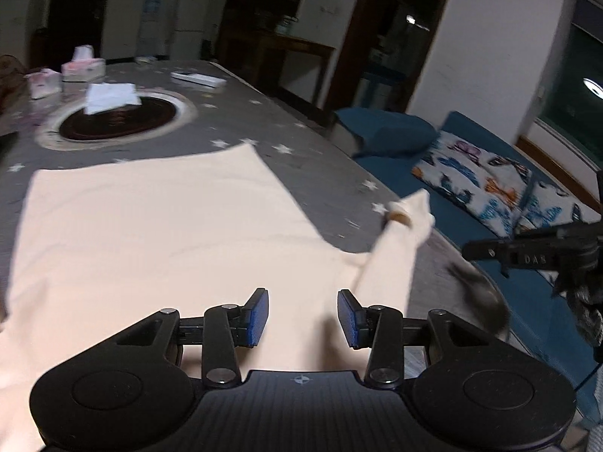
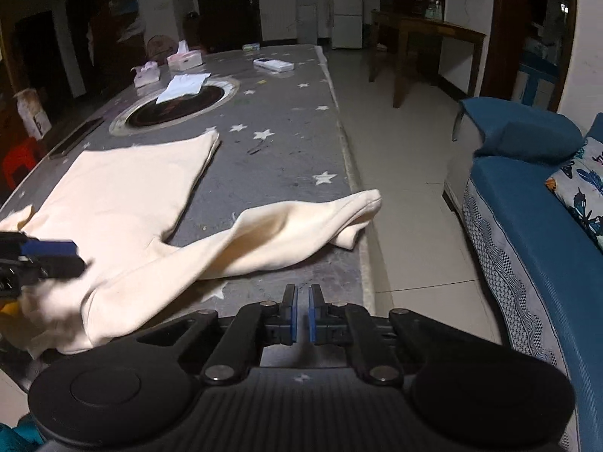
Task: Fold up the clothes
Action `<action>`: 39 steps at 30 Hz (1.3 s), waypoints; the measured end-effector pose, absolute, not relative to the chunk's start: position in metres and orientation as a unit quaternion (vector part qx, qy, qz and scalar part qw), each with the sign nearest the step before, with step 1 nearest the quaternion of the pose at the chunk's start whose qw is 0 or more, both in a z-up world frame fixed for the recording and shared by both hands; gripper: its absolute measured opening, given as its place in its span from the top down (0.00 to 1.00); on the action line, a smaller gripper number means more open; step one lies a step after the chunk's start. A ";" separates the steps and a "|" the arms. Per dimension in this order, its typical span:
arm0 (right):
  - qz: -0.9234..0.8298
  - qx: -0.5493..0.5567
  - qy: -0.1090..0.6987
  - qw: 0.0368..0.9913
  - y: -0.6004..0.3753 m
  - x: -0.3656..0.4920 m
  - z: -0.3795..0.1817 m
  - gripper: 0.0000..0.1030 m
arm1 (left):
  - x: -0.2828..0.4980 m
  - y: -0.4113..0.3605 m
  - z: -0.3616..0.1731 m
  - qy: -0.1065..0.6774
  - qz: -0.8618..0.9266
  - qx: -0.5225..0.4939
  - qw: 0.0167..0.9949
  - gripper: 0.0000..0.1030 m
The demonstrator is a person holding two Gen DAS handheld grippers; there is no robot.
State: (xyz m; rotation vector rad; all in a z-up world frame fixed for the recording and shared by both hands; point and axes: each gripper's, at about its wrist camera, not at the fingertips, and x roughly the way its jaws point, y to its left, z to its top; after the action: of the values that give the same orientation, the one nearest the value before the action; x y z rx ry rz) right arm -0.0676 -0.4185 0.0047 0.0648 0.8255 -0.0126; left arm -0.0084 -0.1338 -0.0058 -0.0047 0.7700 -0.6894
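The left gripper (image 1: pixel 303 318) hangs open and empty over the cream shirt (image 2: pixel 124 196), and the right gripper (image 2: pixel 302 314) is clenched on nothing at the table's (image 2: pixel 286 150) near edge. The shirt lies flat on the table, its sleeve (image 2: pixel 301 226) trailing toward the edge. It looks soft, light and floppy, so I would pinch the sleeve at its cuff (image 2: pixel 363 203).
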 end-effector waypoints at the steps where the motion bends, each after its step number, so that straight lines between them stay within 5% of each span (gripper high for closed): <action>1: -0.008 0.033 0.397 0.917 -0.420 -0.067 0.006 0.91 | -0.009 -0.138 -0.007 0.370 -0.336 0.000 0.866 0.58; 3: -0.007 0.035 0.387 0.921 -0.420 -0.060 0.010 0.89 | -0.011 -0.146 -0.010 0.373 -0.348 0.005 0.860 0.58; 7: 0.012 0.027 0.373 0.927 -0.410 -0.033 0.013 0.65 | -0.015 -0.152 -0.017 0.384 -0.358 0.000 0.851 0.58; 11: 0.032 0.007 0.382 0.924 -0.392 -0.001 0.006 0.64 | -0.019 -0.158 -0.023 0.389 -0.366 0.007 0.845 0.57; 17: 0.021 -0.014 0.413 0.910 -0.387 0.017 -0.015 0.66 | -0.020 -0.158 -0.023 0.387 -0.374 0.007 0.843 0.56; 18: 0.021 -0.016 0.419 0.908 -0.387 0.017 -0.018 0.69 | -0.019 -0.158 -0.023 0.387 -0.375 0.007 0.842 0.56; 20: 0.026 -0.017 0.421 0.906 -0.388 0.014 -0.020 0.90 | -0.018 -0.159 -0.023 0.386 -0.378 0.007 0.842 0.55; 23: 0.032 -0.024 0.393 0.918 -0.386 0.006 -0.013 0.93 | -0.017 -0.160 -0.024 0.384 -0.380 0.008 0.841 0.54; 30: 0.065 0.008 0.282 0.957 -0.389 -0.043 0.032 0.94 | -0.017 -0.158 -0.024 0.384 -0.382 0.007 0.840 0.54; 39: -0.056 0.029 0.348 0.935 -0.442 -0.074 -0.002 0.87 | -0.021 -0.161 -0.024 0.380 -0.388 0.020 0.839 0.49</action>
State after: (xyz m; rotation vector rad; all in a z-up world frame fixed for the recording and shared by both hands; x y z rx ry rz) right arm -0.0743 -0.4420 -0.0022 0.0595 0.7112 -0.1142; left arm -0.0207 -0.1610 -0.0243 0.0416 0.8032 -0.8214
